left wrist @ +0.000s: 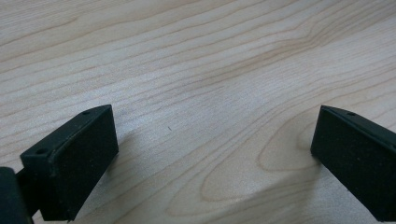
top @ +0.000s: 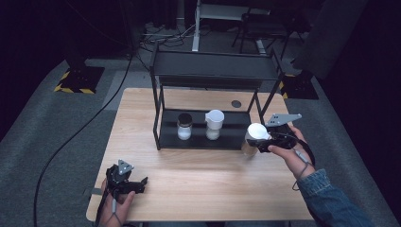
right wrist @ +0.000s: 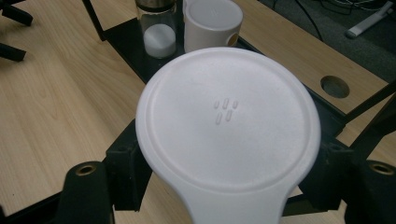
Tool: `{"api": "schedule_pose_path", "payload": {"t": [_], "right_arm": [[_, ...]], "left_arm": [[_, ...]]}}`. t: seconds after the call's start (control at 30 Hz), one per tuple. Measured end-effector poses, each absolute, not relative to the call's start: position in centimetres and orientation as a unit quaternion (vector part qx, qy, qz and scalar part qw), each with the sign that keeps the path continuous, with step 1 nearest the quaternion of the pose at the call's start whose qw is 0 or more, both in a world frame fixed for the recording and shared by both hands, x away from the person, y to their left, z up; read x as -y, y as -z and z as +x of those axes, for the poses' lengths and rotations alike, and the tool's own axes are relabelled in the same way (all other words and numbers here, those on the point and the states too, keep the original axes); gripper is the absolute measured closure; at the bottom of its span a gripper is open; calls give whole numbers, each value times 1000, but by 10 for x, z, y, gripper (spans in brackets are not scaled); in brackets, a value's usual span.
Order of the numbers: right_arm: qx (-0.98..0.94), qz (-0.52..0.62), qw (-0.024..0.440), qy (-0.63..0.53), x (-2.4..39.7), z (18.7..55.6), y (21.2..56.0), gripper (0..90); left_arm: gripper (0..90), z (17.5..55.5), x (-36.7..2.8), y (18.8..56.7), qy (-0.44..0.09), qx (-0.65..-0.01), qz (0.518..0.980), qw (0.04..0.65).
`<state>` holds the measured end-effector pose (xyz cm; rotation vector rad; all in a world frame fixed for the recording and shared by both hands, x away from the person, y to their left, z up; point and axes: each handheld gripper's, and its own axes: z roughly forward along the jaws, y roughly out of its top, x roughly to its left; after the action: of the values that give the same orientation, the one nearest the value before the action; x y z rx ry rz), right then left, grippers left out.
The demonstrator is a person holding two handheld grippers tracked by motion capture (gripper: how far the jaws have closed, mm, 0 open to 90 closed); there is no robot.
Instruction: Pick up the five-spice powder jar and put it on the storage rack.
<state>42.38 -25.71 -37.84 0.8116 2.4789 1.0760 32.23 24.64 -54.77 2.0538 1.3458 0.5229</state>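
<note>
A glass jar with a flat white lid hangs just above the table at the right end of the black rack. My right gripper is shut on it. In the right gripper view the lid sits between the two black jaws of my right gripper, which press on the jar below it. My left gripper lies low over the front left of the table, open. In the left gripper view my left gripper has wide jaws with bare wood between them.
A black two-level rack stands mid-table. Its lower shelf holds a dark-lidded jar of white powder and a white-lidded jar. A round cable hole lies behind the rack. Bare wood spans the table's front.
</note>
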Motion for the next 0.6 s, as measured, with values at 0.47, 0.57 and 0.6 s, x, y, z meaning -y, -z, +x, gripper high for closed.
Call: {"api": "schedule_pose_path", "payload": {"t": [0.47, 0.57, 0.6], "right_arm": [[-868, 283, 163, -375, 250, 446, 380, 303], [-868, 282, 164, -375, 248, 450, 379, 303], [-868, 282, 164, -375, 247, 451, 379, 303]], "left_arm": [[2, 322, -246, 548, -198, -510, 778, 310], [2, 322, -246, 548, -198, -510, 778, 310], [2, 322, -246, 548, -198, -510, 778, 310]]}}
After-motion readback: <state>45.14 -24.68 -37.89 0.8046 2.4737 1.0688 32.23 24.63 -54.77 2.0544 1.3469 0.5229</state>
